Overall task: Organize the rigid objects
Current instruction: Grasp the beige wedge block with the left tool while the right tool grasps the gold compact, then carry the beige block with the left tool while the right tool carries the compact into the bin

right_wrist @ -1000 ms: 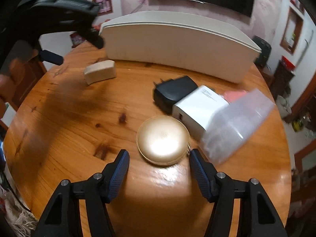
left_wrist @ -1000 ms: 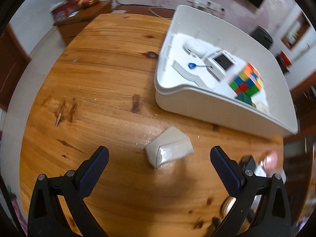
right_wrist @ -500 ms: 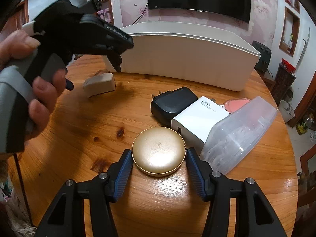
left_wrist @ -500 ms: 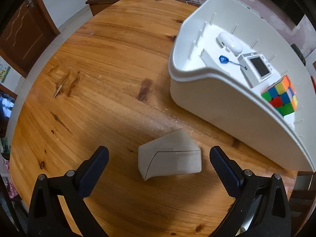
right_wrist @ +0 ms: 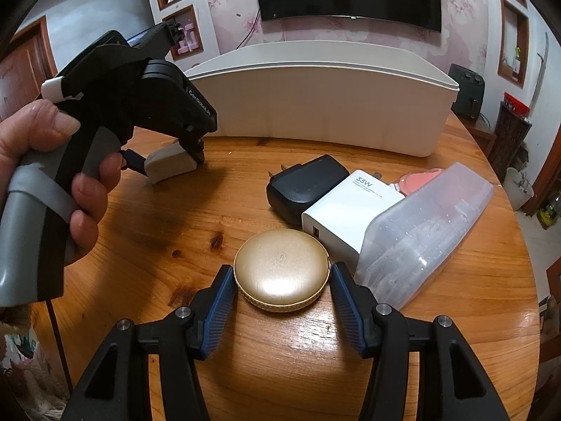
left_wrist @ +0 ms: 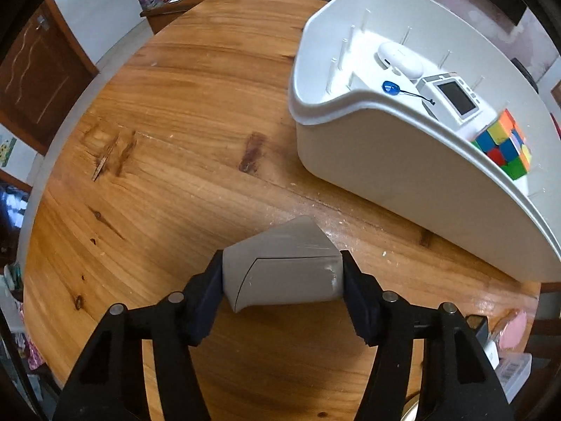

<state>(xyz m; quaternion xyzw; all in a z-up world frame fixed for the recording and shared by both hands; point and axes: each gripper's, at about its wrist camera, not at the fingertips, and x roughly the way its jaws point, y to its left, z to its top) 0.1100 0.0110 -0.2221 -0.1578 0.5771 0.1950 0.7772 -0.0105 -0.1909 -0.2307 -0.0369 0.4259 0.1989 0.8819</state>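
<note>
A grey wedge-shaped case (left_wrist: 280, 245) lies on the wooden table (left_wrist: 175, 122), left of the white bin (left_wrist: 385, 161). My left gripper (left_wrist: 282, 273) is closing its jaws on the case, and both pads touch its sides. The right wrist view shows the same grip, with the left gripper (right_wrist: 166, 159) around the grey case (right_wrist: 171, 168). My right gripper (right_wrist: 280, 277) is shut on a round gold case (right_wrist: 280, 266) that rests flat on the table. The white bin (right_wrist: 315, 112) holds a colour cube (left_wrist: 505, 144), a white device with a screen (left_wrist: 452, 98) and a white oval case (left_wrist: 399, 59).
Right of the gold case lie a black charger (right_wrist: 305, 186), a white charger (right_wrist: 347, 210), a clear plastic box (right_wrist: 427, 231) and a pink item (right_wrist: 420, 179). A person's hand (right_wrist: 52, 147) grips the left tool. The table edge curves close on the right.
The left gripper came down over the grey case and its wide-open jaws closed onto the case's sides. The right jaws narrowed onto the gold case, which has not moved.
</note>
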